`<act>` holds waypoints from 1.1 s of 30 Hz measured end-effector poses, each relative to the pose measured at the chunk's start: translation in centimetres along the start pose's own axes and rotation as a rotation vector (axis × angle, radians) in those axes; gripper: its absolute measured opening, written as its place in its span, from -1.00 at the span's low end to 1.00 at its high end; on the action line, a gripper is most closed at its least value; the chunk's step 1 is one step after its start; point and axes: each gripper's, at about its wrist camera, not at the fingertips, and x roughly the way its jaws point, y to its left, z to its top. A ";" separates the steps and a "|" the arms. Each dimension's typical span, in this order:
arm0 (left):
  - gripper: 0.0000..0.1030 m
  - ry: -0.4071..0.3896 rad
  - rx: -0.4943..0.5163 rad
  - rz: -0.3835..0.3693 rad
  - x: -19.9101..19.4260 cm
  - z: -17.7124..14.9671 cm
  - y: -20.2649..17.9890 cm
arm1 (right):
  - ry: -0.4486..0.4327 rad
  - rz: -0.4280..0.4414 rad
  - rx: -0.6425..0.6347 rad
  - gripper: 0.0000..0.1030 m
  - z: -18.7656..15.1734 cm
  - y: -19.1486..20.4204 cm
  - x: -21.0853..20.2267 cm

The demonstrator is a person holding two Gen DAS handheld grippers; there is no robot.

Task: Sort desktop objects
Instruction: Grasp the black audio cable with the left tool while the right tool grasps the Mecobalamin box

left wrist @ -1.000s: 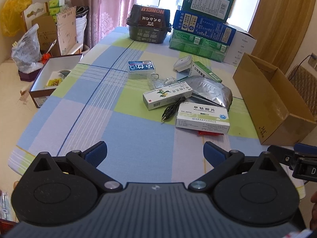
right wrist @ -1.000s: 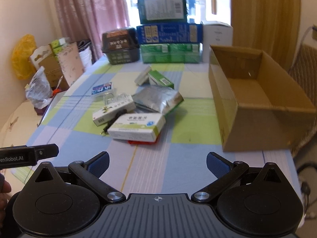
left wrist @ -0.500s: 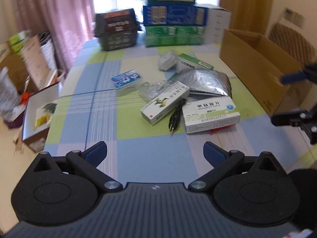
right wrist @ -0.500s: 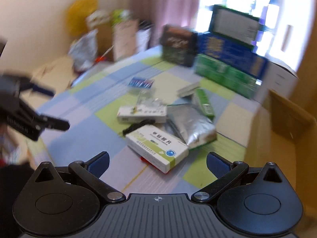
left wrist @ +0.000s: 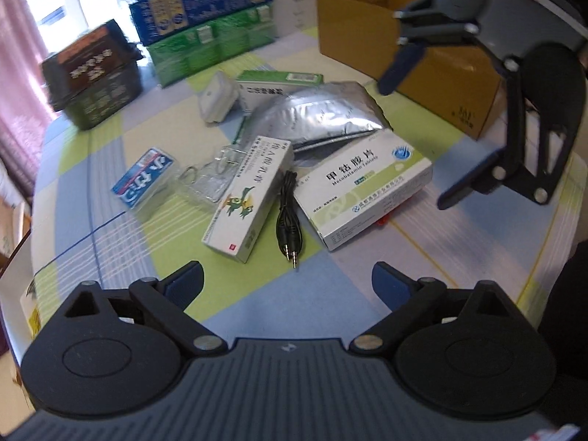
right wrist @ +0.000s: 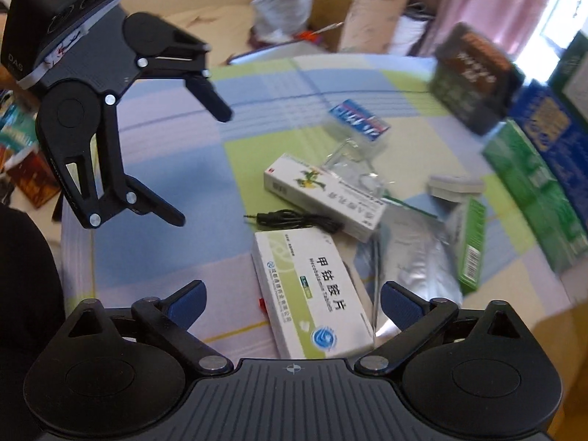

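Both my tongs, left gripper (left wrist: 287,282) and right gripper (right wrist: 293,299), gape empty above the white medicine box (right wrist: 312,299) and audio cable (left wrist: 288,222).

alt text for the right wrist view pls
Open right gripper hovers just above a white-and-green medicine box on a checked tablecloth, the open left gripper opposite; an audio cable lies beyond.

The audio cable (left wrist: 288,217) is being flanked on the counter (left wrist: 110,191) by two medicine boxes (left wrist: 362,193), with the foil pouch (left wrist: 323,117) lying behind them.
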 end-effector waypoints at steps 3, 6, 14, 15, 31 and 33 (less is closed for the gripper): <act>0.80 0.003 0.016 -0.030 1.3 0.1 0.4 | 0.039 0.037 -0.028 0.82 0.3 -0.9 1.9; 0.80 0.003 0.020 -0.051 2.4 0.1 0.7 | 0.085 0.066 -0.055 0.78 0.3 -1.6 3.5; 0.73 0.025 0.045 -0.087 4.3 0.1 1.0 | 0.177 0.106 -0.088 0.67 0.3 -2.3 6.4; 0.73 0.025 0.045 -0.090 4.5 0.0 1.0 | 0.187 0.109 -0.089 0.67 0.3 -2.4 6.6; 0.48 0.036 0.028 -0.104 5.2 1.0 1.2 | 0.153 0.085 0.127 0.32 -1.2 -1.9 3.3; 0.40 0.031 0.028 -0.106 5.4 1.4 0.9 | 0.147 0.075 0.168 0.32 -2.2 -1.6 2.1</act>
